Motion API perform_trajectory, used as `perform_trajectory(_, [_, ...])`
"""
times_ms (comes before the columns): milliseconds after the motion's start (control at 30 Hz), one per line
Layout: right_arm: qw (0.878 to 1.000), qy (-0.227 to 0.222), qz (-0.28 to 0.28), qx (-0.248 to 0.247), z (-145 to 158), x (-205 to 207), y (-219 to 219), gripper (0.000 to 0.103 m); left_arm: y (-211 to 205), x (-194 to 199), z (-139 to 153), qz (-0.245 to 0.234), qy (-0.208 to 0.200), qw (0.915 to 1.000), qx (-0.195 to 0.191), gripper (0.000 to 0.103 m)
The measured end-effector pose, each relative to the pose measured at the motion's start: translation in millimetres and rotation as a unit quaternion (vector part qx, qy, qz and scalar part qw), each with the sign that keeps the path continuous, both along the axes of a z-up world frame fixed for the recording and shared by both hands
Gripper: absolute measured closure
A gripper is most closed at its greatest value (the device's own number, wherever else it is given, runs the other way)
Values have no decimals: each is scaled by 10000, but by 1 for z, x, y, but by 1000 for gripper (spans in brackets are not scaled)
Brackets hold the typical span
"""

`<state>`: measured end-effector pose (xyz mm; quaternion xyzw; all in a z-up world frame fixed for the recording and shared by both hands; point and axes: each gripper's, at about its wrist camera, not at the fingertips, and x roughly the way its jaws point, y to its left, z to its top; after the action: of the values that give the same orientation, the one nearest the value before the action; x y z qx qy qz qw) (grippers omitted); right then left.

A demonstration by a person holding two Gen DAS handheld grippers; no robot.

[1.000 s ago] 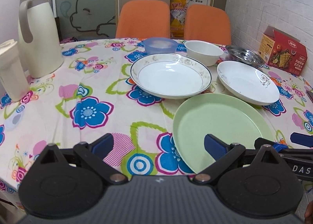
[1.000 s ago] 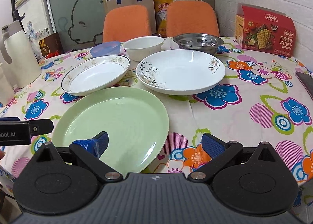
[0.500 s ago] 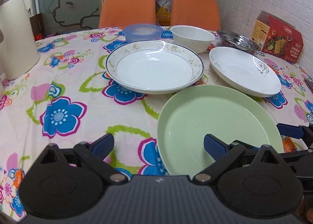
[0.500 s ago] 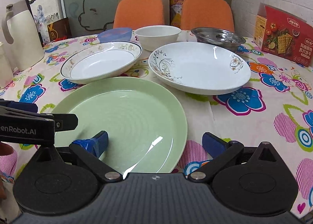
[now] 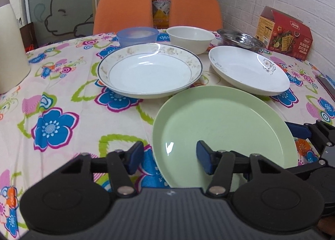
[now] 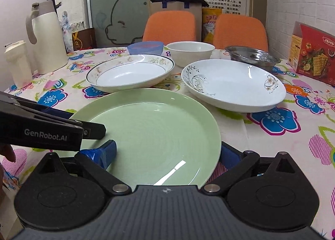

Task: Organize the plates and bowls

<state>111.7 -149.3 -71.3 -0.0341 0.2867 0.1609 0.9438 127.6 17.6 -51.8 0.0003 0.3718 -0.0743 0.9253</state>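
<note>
A pale green plate [image 5: 219, 126] [image 6: 150, 133] lies at the table's near edge. My left gripper [image 5: 170, 158] is open and straddles its left rim, one pad on the cloth and one over the plate. My right gripper [image 6: 167, 154] is open across the plate's right rim, with its right pad outside and low. Behind the green plate sit a floral-rimmed plate [image 5: 149, 72] [image 6: 129, 72] and a white vine-patterned plate [image 5: 249, 70] [image 6: 232, 84]. Further back stand a blue bowl [image 5: 137, 35], a white bowl [image 5: 190, 38] and a steel bowl [image 5: 240, 38].
A cream thermos [image 6: 47, 36] and a lidded cup [image 6: 17, 64] stand at the left of the flowered tablecloth. A red cracker box [image 6: 314, 55] stands at the right by the brick wall. Two orange chairs [image 5: 123, 11] are behind the table.
Both grippers have moved forward and inward onto the green plate, one at each side. The left one shifted right, leaving the thermos mostly out of its view. Nothing was gripped.
</note>
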Motion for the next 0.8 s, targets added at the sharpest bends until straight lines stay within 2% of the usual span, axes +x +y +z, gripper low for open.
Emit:
perform_trajectory(33, [10000, 16, -46, -5, 1, 0, 1, 15, -2, -1, 1, -5, 13, 10000, -33, 60])
perform_trajectory(67, [9999, 13, -100, -24, 2, -1, 3, 16, -5, -1, 2, 86, 16, 10000, 8, 62])
perform_trajectory(167, [9999, -31, -113, -77, 4, -10, 8, 16, -4, -1, 4, 247, 71, 9997, -16, 63])
perform_trajectory(333, [9998, -184, 37, 102, 17, -20, 23, 16, 20, -14, 14, 412, 102, 9989, -179, 63])
perform_trajectory(467, [9986, -82, 434, 294, 17, -17, 55, 16, 50, -26, 18, 822, 72, 9966, 2, 64])
perform_trajectory(600, [9959, 20, 846, 311, 14, -14, 90, 16, 89, -31, 15, 1197, 180, 9926, 4, 64])
perform_trajectory(733, [9955, 142, 930, 143, 6, -13, 106, 15, 107, -29, 7, 1271, 264, 9915, -114, 66])
perform_trajectory(800, [9958, 167, 894, 81, 4, -12, 107, 15, 104, -27, 7, 1243, 194, 9920, 36, 66])
